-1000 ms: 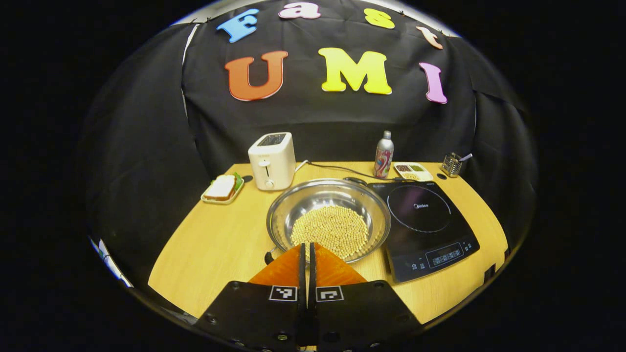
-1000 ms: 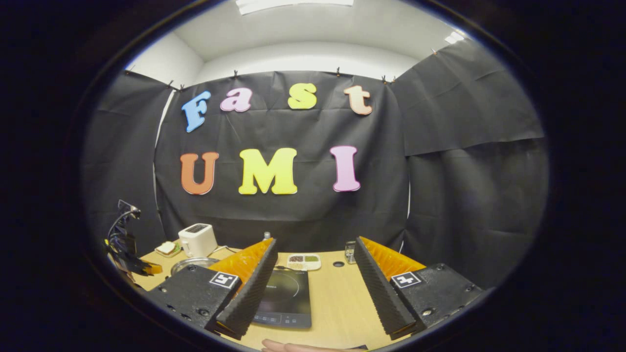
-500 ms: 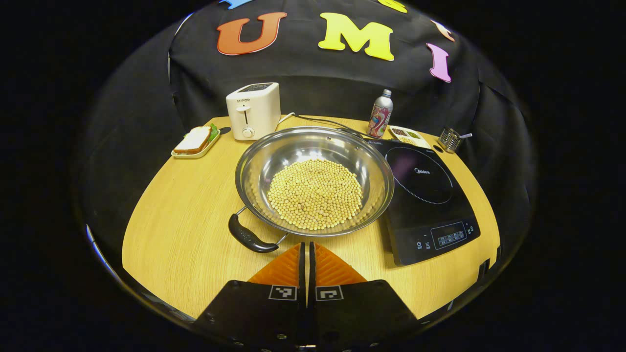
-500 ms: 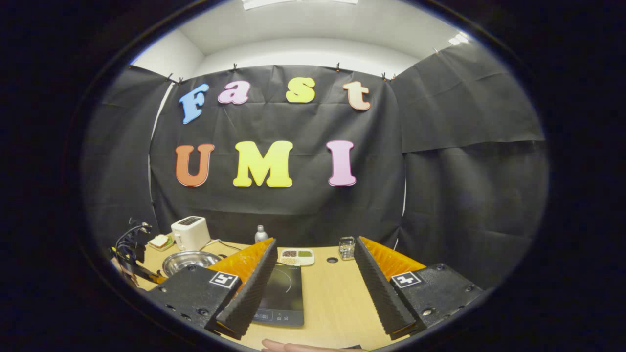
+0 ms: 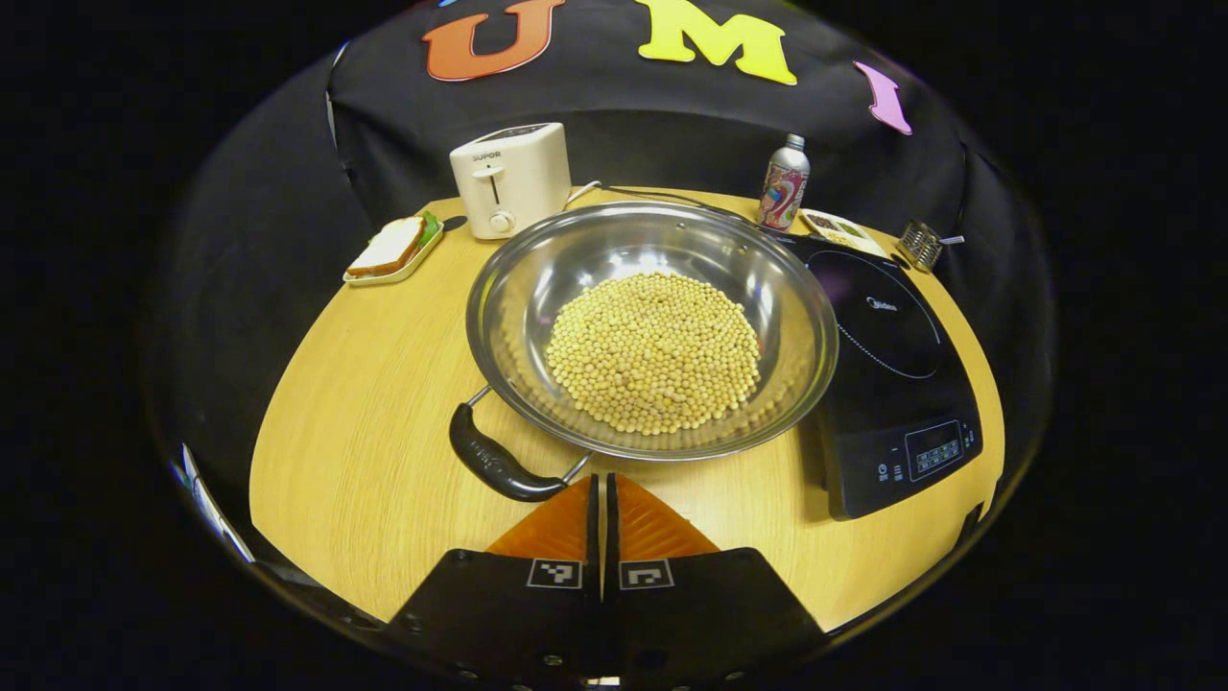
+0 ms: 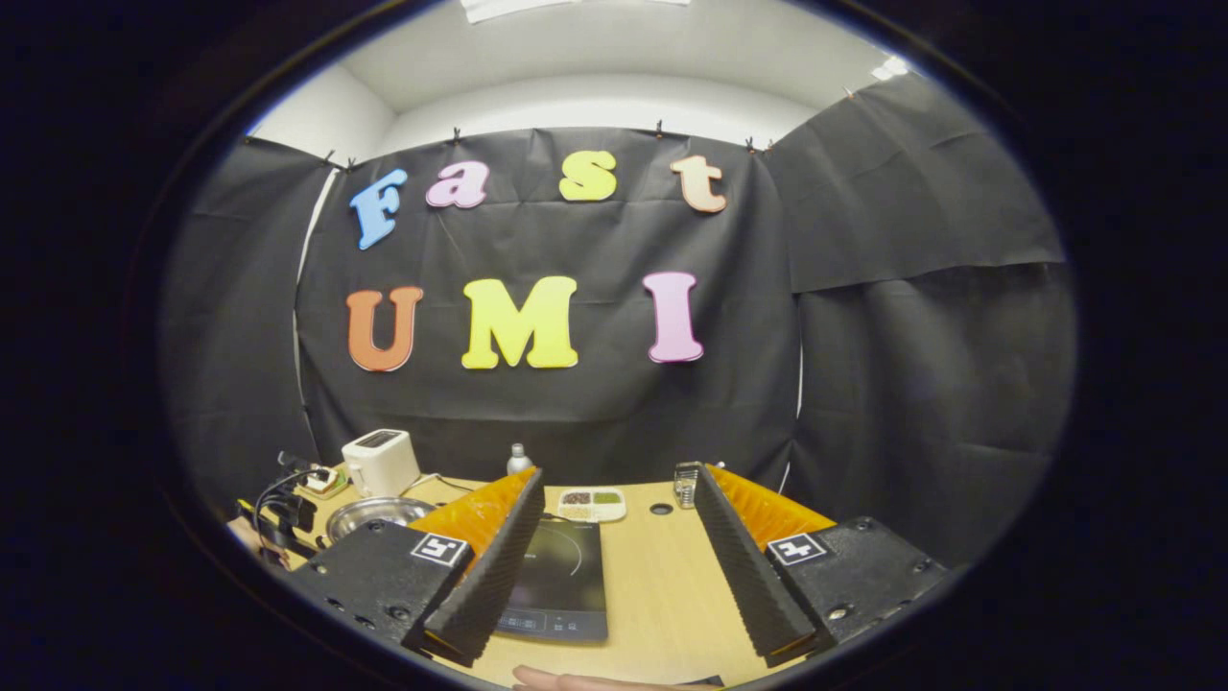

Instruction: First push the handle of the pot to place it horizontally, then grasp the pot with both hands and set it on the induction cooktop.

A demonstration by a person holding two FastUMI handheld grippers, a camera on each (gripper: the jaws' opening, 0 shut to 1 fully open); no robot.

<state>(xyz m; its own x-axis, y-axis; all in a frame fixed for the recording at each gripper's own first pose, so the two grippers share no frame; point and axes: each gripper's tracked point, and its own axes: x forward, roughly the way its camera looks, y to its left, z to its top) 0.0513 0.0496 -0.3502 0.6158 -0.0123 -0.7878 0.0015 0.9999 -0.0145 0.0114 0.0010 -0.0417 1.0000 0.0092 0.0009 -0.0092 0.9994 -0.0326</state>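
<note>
The pot [image 5: 652, 331] of beans is sitting on the table [image 5: 365, 461], touching the induction cooktop [image 5: 897, 374]. Its handle [image 5: 494, 465] is angling just ahead of the closed left gripper [image 5: 602, 485]. The right gripper [image 6: 614, 480] is hovering wide open. A toaster [image 5: 508, 178] and bottle [image 5: 785, 182] are standing behind.

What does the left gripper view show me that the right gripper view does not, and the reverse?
Left gripper view: the pot's black handle and the yellow beans inside the pot. Right gripper view: the open right gripper and the white ceiling. Shared: the pot, the toaster and the induction cooktop.
</note>
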